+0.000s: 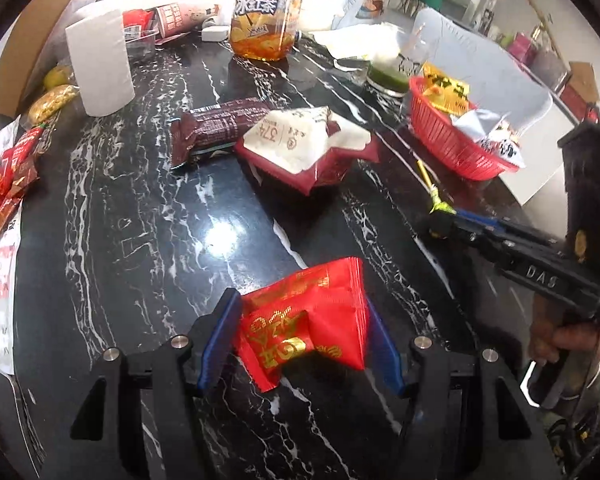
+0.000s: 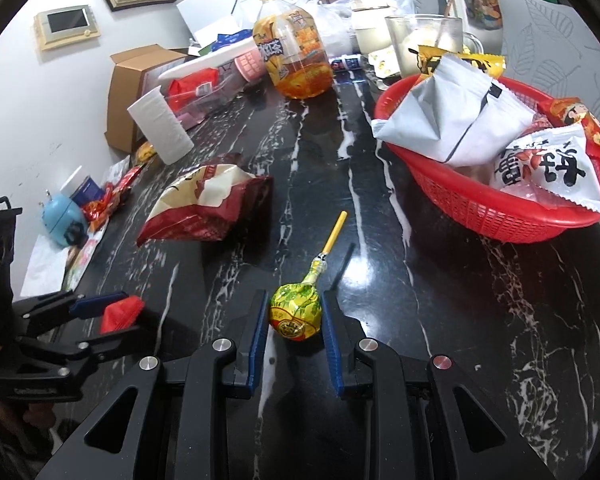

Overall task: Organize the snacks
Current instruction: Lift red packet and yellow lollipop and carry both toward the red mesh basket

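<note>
My left gripper (image 1: 300, 332) is shut on a red snack packet (image 1: 308, 328) with gold print, held just above the black marble table (image 1: 140, 220). The packet also shows in the right wrist view (image 2: 120, 314), in the left gripper (image 2: 112, 316). My right gripper (image 2: 296, 320) is shut on the yellow-green head of a lollipop (image 2: 296, 310); its yellow stick points away over the table. The lollipop stick (image 1: 430, 184) shows in the left wrist view. A red basket (image 2: 500, 220) (image 1: 444, 136) with several snack bags stands at the right.
A dark brown packet (image 1: 212, 128) and a red-and-white bag (image 1: 308, 148) (image 2: 208, 204) lie mid-table. An iced tea bottle (image 2: 296, 52) (image 1: 264, 12), a paper roll (image 1: 100, 64) (image 2: 160, 128), a cardboard box (image 2: 132, 80) and loose packets (image 1: 8, 176) line the far and left edges.
</note>
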Motion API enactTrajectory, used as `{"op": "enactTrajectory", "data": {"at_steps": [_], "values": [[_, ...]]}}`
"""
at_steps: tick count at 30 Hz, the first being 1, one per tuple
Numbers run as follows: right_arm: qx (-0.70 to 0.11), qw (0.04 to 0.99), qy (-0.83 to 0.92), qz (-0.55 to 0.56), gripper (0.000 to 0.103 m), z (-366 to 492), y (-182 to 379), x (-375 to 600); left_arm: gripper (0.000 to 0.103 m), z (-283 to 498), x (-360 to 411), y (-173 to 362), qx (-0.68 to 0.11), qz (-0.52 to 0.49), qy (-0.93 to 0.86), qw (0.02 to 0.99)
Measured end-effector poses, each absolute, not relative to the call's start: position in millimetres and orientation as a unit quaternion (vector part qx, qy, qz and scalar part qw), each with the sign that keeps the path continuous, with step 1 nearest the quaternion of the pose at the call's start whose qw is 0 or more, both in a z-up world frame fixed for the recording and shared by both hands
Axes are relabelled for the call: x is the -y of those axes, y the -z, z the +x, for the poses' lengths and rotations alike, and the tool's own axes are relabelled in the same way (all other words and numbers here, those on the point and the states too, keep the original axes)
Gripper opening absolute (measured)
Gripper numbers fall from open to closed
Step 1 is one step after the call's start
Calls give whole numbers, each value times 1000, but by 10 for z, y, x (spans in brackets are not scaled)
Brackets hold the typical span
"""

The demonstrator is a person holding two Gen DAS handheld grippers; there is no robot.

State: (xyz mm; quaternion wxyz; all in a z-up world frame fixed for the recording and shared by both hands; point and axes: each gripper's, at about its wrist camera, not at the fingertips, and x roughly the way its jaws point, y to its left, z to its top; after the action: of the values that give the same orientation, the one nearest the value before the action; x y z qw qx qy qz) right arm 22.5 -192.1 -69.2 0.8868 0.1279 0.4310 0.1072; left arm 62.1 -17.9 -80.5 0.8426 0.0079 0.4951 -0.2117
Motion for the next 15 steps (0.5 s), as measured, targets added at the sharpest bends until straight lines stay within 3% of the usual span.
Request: {"op": "enactTrajectory", "data": {"at_steps": [15], "values": [[-436, 881, -147, 108, 26, 196, 650, 1656, 61, 532, -78, 718, -473, 30, 197, 858]]}}
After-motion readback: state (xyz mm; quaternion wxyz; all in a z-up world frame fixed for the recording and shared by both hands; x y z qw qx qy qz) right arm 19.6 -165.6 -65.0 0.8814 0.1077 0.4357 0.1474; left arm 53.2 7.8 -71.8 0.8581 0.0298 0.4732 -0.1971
